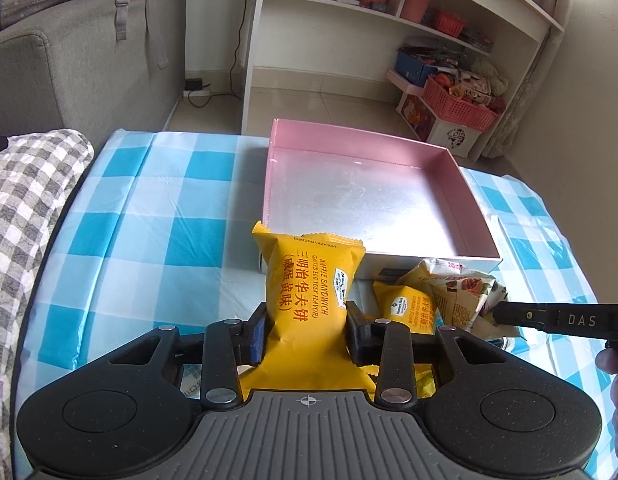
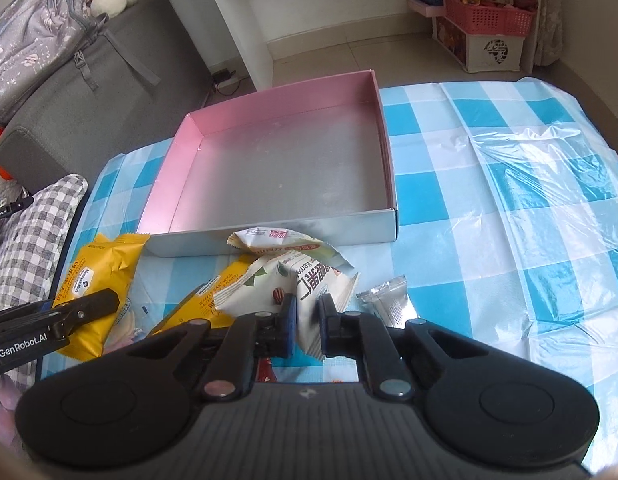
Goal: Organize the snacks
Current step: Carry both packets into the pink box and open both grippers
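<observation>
Two grippers are working at once here; on the left, I am seeing the left gripper (image 1: 305, 330) pinching a yellow waffle sandwich packet (image 1: 309, 280) across its lower half, the wrapper creasing between the pads and its top end standing up in front of the box's near wall; moving right, a second yellow waffle packet (image 1: 405, 306) is lying on the blue-and-white checked tablecloth (image 1: 149, 200) just beside it, close against the pink-walled box (image 1: 373, 192), which is sitting open with a bare silver floor; further right, my right gripper (image 2: 307, 326) is squeezing its fingers nearly together on the thin edge of a white nut snack packet (image 2: 309, 280), which is crumpling up between them; another white packet with red print (image 2: 277, 240) is resting behind that one, touching the box's near wall; to the right, a small silver sachet (image 2: 385, 300) is lying flat on the cloth, apart from the pile.
</observation>
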### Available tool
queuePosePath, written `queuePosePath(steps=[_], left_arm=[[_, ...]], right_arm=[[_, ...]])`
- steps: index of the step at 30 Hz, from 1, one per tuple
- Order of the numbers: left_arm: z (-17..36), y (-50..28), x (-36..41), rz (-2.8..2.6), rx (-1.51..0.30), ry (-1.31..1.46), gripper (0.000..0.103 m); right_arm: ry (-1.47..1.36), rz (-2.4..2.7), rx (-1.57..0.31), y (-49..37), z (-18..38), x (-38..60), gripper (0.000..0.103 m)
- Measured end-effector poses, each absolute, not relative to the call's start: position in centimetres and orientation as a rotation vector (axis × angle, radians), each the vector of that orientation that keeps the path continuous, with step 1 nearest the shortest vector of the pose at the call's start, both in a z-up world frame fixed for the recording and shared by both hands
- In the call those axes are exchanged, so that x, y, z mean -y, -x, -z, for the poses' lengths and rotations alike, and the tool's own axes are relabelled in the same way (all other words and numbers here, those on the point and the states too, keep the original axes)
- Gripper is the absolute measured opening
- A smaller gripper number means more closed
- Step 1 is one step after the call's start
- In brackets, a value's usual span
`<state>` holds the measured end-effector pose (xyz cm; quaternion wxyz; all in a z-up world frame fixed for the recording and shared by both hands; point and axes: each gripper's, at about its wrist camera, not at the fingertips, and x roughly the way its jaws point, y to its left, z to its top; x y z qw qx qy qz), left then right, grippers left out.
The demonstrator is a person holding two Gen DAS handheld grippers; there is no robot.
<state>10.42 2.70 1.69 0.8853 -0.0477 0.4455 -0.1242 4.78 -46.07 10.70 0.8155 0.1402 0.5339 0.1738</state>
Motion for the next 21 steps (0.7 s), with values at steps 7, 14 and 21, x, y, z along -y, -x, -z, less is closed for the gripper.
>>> queuePosePath(steps=[7, 14, 21], left_arm=[[-2.5, -11.1, -2.0, 0.256, -0.887, 0.147, 0.035], [-1.6, -11.0, -0.8, 0.266, -0.913, 0.121, 0.035], [-1.2, -10.7, -0.6, 0.273, -0.926, 0.101, 0.035]], right_arm=[[-0.380, -0.390, -1.115, -5.5, -11.6, 46.8, 0.003], [-0.395, -0.368, -1.174, -5.9, -10.3, 47.4, 0.033], [-0.377, -0.428, -1.227, -6.3, -8.3, 46.2, 0.063]])
